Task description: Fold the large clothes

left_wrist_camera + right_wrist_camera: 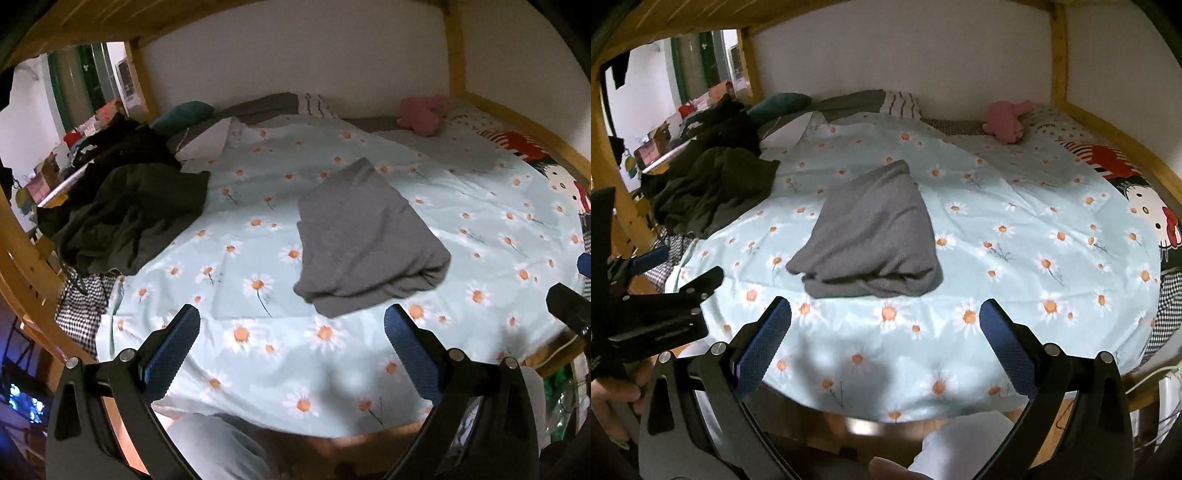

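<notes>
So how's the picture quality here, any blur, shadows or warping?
Left wrist view: strong fisheye bending of the bed frame, dark vignetted corners, the gray folded garment slightly soft. Right wrist view: same warping, a dark shadow on the daisy sheet near the bottom, near edge smeared.

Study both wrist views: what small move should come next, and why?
Probably reach the left gripper toward the dark green clothes heaped at the bed's left edge. The grey garment already lies folded on the daisy sheet, and both grippers, the right gripper too, are open and empty.
</notes>
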Action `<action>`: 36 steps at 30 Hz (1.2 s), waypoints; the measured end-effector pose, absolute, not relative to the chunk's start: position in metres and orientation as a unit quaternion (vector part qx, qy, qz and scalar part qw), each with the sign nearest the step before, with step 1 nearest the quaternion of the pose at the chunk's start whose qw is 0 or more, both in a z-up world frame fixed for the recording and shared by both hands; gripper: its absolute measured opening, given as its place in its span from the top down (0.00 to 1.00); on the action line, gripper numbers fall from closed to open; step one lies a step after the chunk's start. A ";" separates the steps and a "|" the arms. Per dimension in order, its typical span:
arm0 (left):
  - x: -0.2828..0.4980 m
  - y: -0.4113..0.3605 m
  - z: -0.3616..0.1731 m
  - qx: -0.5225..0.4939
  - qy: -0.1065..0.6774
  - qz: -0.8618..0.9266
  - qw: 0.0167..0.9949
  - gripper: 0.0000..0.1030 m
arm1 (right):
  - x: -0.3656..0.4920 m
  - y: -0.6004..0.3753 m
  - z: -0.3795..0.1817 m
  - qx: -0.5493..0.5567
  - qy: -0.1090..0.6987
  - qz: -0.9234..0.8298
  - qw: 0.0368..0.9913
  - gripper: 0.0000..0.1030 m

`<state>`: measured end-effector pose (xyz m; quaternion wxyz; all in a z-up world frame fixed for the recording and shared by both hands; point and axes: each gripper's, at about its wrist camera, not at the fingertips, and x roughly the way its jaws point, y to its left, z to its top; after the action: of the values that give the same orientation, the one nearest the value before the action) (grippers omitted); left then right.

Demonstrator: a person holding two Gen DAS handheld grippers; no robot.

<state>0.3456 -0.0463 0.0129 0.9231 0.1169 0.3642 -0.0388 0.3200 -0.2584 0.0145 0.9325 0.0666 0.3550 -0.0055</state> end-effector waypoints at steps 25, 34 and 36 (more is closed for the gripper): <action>0.356 -0.061 -0.058 0.090 0.435 -0.075 0.893 0.04 | 0.507 -0.325 -0.064 0.145 0.416 0.042 0.897 0.03; 0.357 -0.019 -0.062 0.077 0.452 -0.034 0.888 0.04 | 0.621 -0.352 -0.169 0.245 0.558 0.126 0.782 0.03; 0.360 -0.010 -0.063 0.065 0.456 -0.032 0.887 0.04 | 0.627 -0.347 -0.193 0.292 0.579 0.157 0.745 0.03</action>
<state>0.3603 -0.0100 -0.0630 0.8870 0.0653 0.4560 -0.0316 0.6268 -0.3465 -0.1934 0.7448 0.2922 0.5791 0.1568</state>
